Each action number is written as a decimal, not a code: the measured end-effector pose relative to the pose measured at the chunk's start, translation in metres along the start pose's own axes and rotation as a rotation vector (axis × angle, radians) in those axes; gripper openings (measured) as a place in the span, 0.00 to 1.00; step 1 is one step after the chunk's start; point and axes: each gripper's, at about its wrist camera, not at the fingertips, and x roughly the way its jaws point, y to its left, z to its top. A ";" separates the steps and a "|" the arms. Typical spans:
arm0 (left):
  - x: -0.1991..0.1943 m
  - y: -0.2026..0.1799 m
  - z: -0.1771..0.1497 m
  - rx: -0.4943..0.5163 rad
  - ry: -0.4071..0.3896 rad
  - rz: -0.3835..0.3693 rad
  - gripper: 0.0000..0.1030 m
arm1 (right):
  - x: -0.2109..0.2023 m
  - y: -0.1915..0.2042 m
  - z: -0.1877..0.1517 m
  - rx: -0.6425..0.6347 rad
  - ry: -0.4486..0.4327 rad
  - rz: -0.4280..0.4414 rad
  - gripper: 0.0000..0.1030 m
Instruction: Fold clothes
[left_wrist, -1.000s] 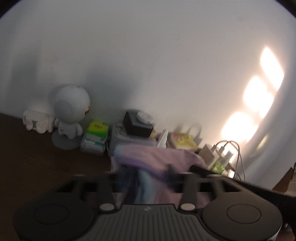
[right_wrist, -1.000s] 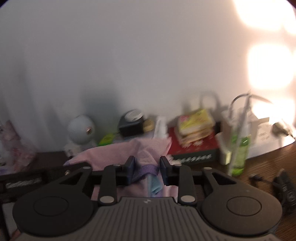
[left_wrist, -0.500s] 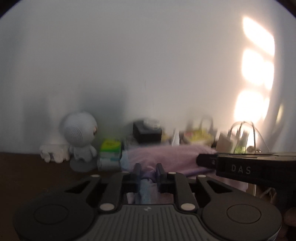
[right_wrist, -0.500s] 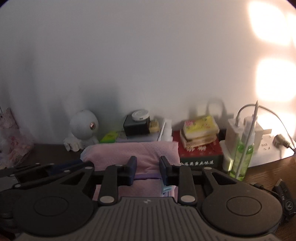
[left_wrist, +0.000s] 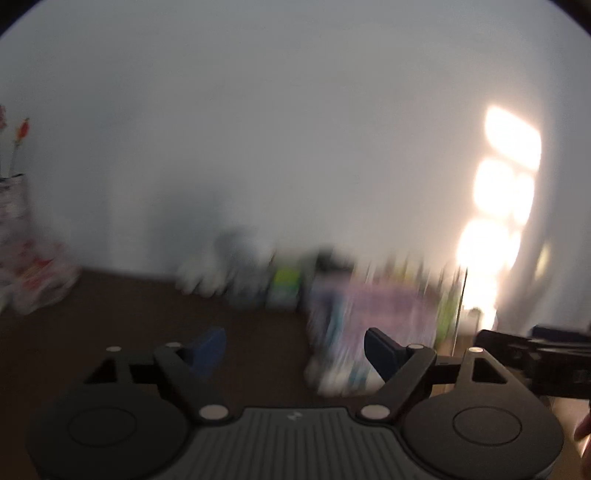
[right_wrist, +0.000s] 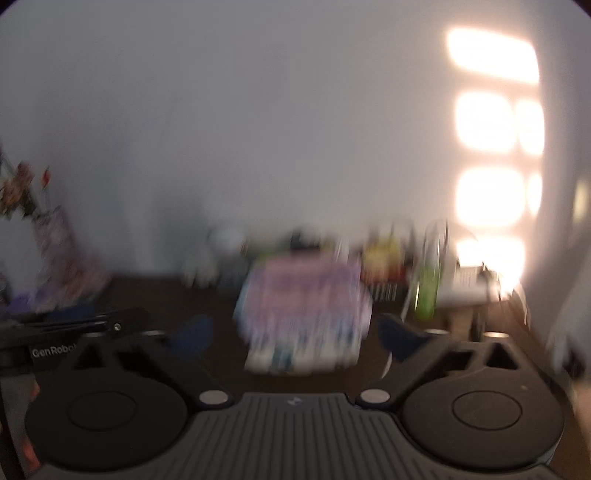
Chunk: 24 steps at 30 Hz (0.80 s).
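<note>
A folded pink and lilac garment (right_wrist: 304, 314) lies on the dark wooden table (left_wrist: 129, 325), blurred by motion. It also shows in the left wrist view (left_wrist: 373, 332), ahead and to the right. My left gripper (left_wrist: 295, 349) is open and empty, its blue pads wide apart, to the left of the garment. My right gripper (right_wrist: 295, 334) is open and empty, with the garment lying just ahead between its spread fingers. The right gripper's body (left_wrist: 535, 354) shows at the left view's right edge.
Along the white wall at the back stand a white robot figure (right_wrist: 207, 266), boxes, a green bottle (right_wrist: 426, 291) and a charger with cables. A flowery wrapped bouquet (left_wrist: 22, 266) stands at the far left. Bright sun patches fall on the wall at the right.
Both grippers have opened and let go of the garment, which now lies folded on the table. Both have pulled back from it; the views are blurred by motion.
</note>
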 end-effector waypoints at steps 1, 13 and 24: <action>-0.009 0.002 -0.017 0.027 0.032 0.025 0.80 | -0.007 0.002 -0.020 0.009 0.023 0.006 1.00; -0.079 -0.005 -0.168 0.101 0.222 0.057 0.81 | -0.068 0.044 -0.179 -0.099 0.214 0.048 1.00; -0.081 -0.009 -0.182 0.103 0.209 0.042 0.98 | -0.067 0.044 -0.193 -0.083 0.214 -0.142 1.00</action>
